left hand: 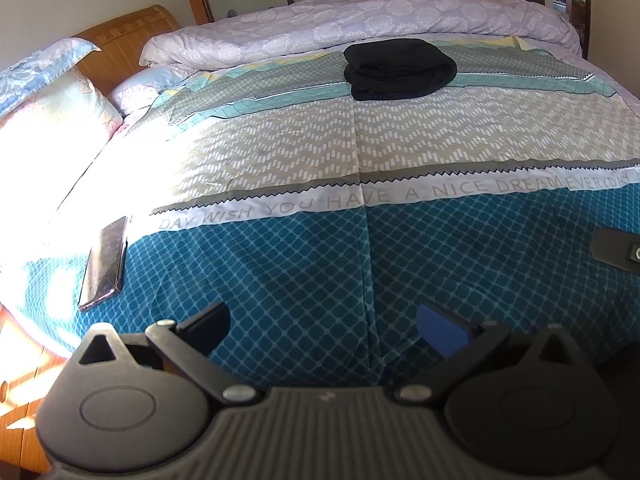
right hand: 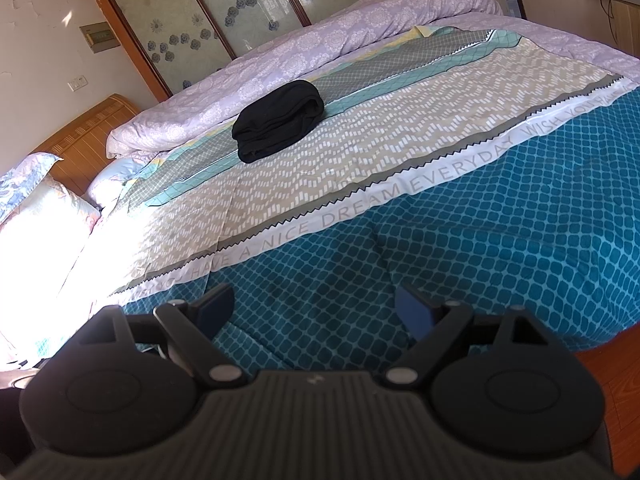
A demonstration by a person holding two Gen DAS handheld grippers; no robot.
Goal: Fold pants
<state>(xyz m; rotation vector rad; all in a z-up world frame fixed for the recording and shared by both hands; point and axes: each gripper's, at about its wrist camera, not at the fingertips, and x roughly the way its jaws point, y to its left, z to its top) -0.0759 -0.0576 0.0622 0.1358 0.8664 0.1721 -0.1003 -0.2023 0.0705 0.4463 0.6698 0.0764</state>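
Note:
The black pants (left hand: 400, 69) lie folded in a compact stack on the far part of the bed, near the rolled lilac duvet; they also show in the right wrist view (right hand: 278, 126). My left gripper (left hand: 322, 326) is open and empty, low over the blue patterned near part of the bedspread, far from the pants. My right gripper (right hand: 314, 312) is open and empty, also over the blue near edge. Part of the right gripper shows at the right edge of the left wrist view (left hand: 618, 254).
A phone (left hand: 105, 263) lies on the bed's near left. A rolled lilac duvet (left hand: 360, 24) runs along the far side. Pillows (left hand: 52, 92) and a wooden headboard (left hand: 128, 28) are at the left. Wooden floor (right hand: 616, 372) is beside the bed.

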